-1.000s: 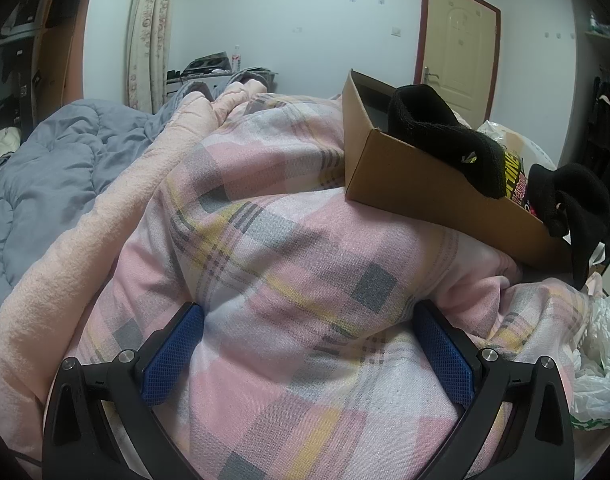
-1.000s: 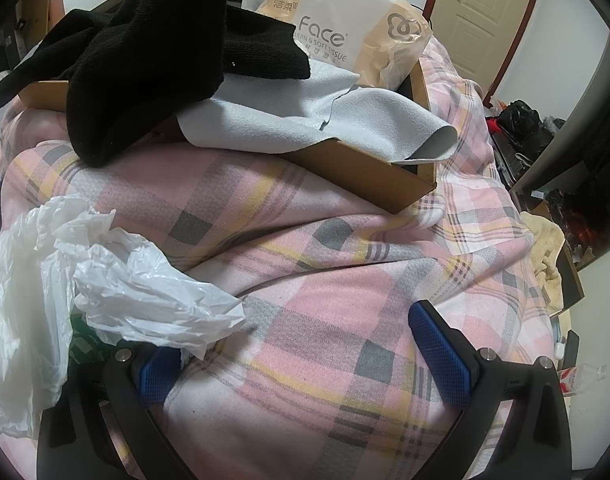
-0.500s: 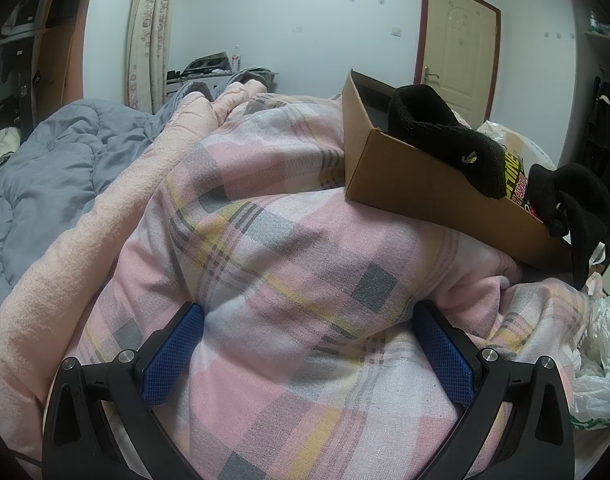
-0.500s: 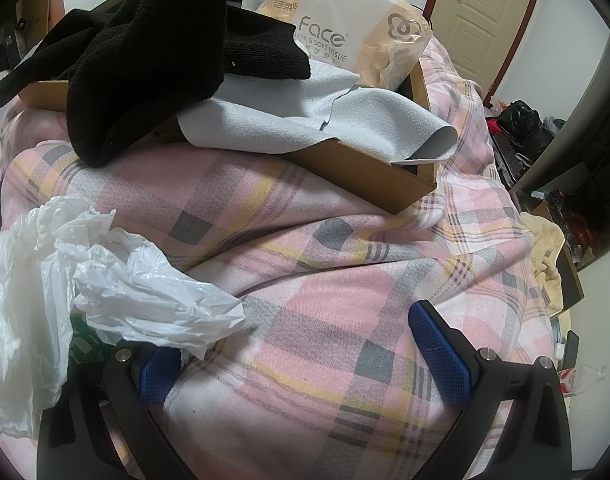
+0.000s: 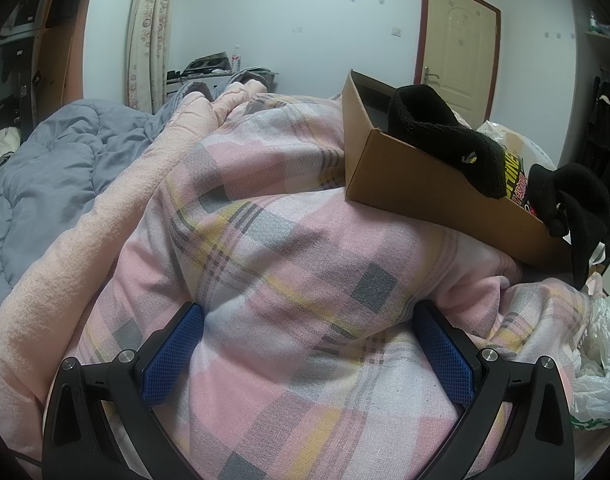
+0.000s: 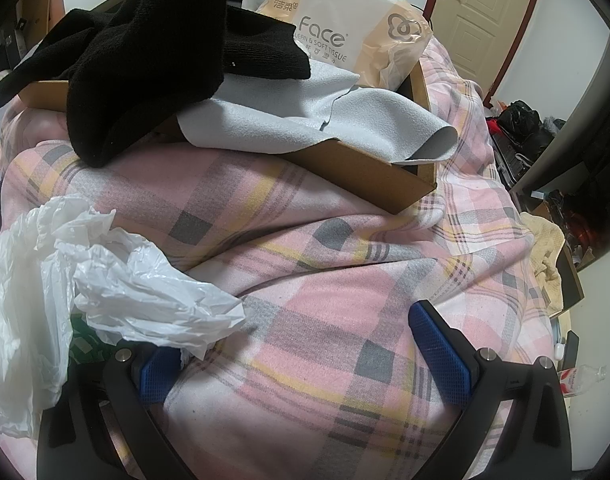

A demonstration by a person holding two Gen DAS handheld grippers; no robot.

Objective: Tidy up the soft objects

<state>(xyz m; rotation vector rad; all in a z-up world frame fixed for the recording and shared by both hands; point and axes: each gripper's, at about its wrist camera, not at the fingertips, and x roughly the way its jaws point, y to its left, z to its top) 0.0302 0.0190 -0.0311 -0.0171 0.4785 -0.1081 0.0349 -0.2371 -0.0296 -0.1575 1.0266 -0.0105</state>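
A brown cardboard box (image 5: 409, 172) rests on a pink plaid blanket (image 5: 289, 264). Black socks (image 5: 445, 136) hang over its rim. In the right wrist view the box (image 6: 369, 176) holds black socks (image 6: 145, 68), a grey cloth (image 6: 305, 116) draped over its edge and a tissue pack (image 6: 345, 28). My left gripper (image 5: 305, 324) is open and empty, resting low on the blanket. My right gripper (image 6: 301, 332) is open and empty on the blanket, with a crumpled white plastic bag (image 6: 105, 280) over its left finger.
A grey quilt (image 5: 53, 168) and a peach fleece blanket (image 5: 105, 240) lie to the left. The white plastic bag also shows in the left wrist view (image 5: 601, 352). A door (image 5: 457, 44) is behind the box. Clutter and a bottle (image 6: 581, 376) sit on the floor at right.
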